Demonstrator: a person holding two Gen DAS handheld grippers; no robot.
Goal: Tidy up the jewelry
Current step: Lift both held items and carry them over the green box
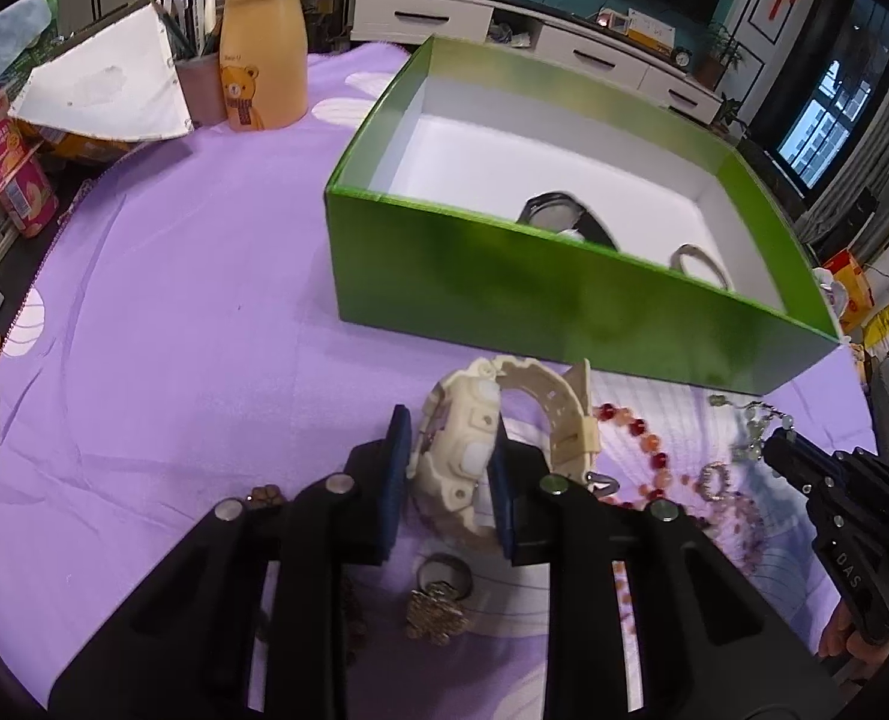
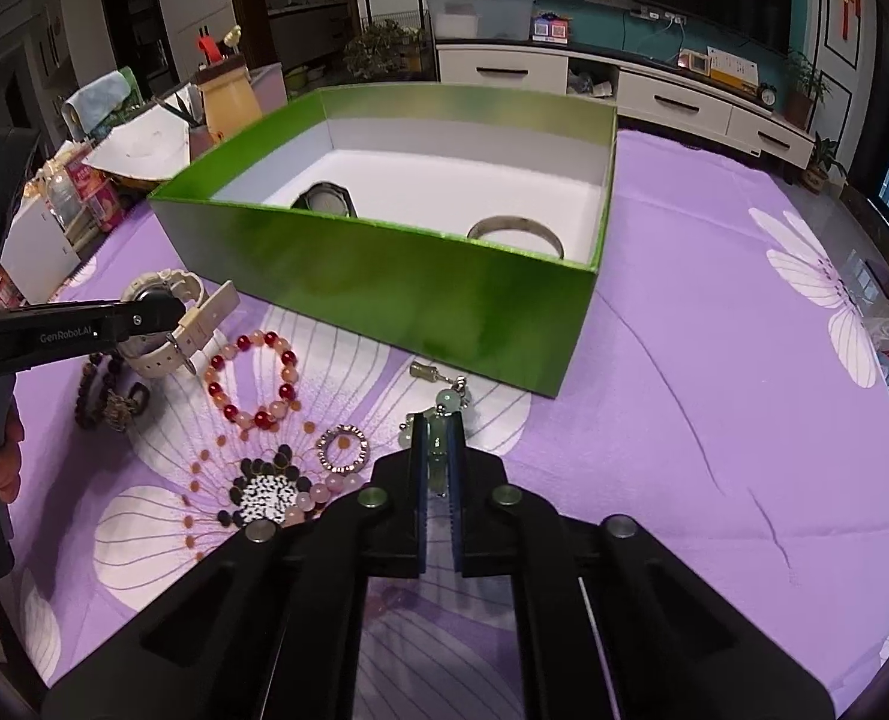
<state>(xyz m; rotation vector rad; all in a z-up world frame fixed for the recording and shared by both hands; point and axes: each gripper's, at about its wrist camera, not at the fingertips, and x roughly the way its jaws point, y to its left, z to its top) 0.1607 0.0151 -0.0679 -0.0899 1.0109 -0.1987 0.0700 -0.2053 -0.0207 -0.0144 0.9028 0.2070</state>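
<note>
My left gripper (image 1: 453,441) is shut on a cream white watch (image 1: 474,450), close above the purple cloth, in front of the open green box (image 1: 504,276). The watch also shows in the right wrist view (image 2: 174,324). My right gripper (image 2: 438,426) is shut on a pale green bead bracelet (image 2: 447,405) low at the cloth, near the box's front corner. The box (image 2: 384,276) holds a black watch (image 2: 327,199) and a silver bangle (image 2: 516,231).
On the cloth lie a red and pink bead bracelet (image 2: 252,378), a small beaded ring (image 2: 341,449), a pink bead strand (image 2: 318,495), a dark bead bracelet (image 2: 93,387) and a brass charm (image 1: 435,612). A bear jar (image 1: 261,54) and clutter stand at the far left.
</note>
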